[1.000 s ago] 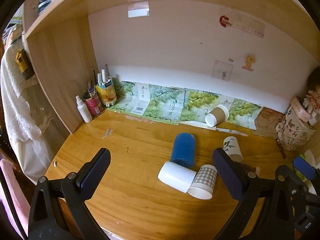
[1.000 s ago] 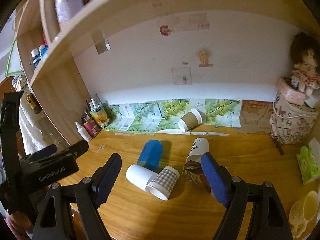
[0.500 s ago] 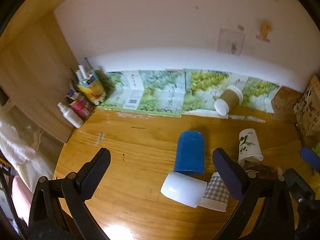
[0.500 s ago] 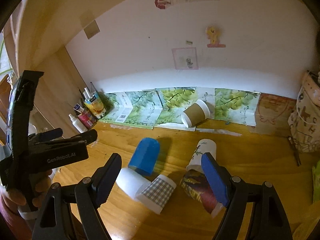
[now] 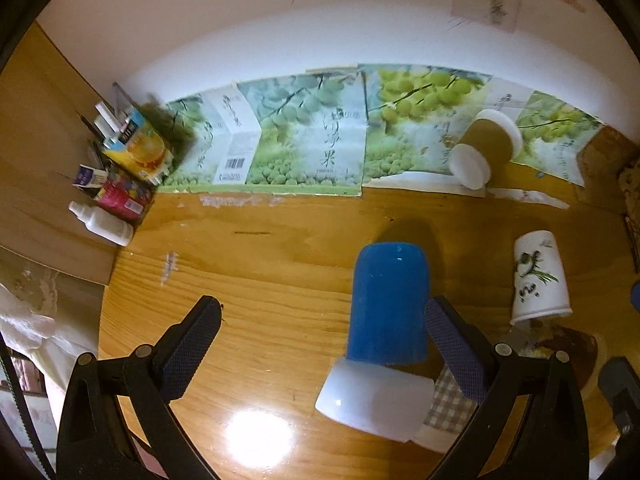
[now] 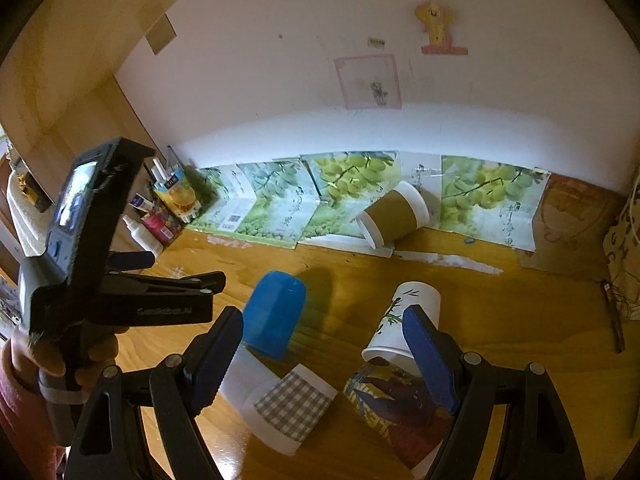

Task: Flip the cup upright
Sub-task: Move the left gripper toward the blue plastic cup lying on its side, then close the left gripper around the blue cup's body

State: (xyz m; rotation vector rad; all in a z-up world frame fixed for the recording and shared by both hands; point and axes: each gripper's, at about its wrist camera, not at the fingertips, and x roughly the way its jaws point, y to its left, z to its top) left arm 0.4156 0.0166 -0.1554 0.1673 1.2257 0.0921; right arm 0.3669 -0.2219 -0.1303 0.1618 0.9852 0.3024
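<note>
Left wrist: overturned blue cup beside white cup.

bare room: left half of the yellow wooden desk | in the way: tall blue plastic cup, white plastic cup on its side and checked paper cup all touching | right: white leaf-print paper cup against dark picture cup | back: brown paper cup by wall

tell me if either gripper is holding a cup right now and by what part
Nothing is held. The left gripper and the right gripper both stand open above the desk, touching none of the cups; the blue cup stands free.
</note>
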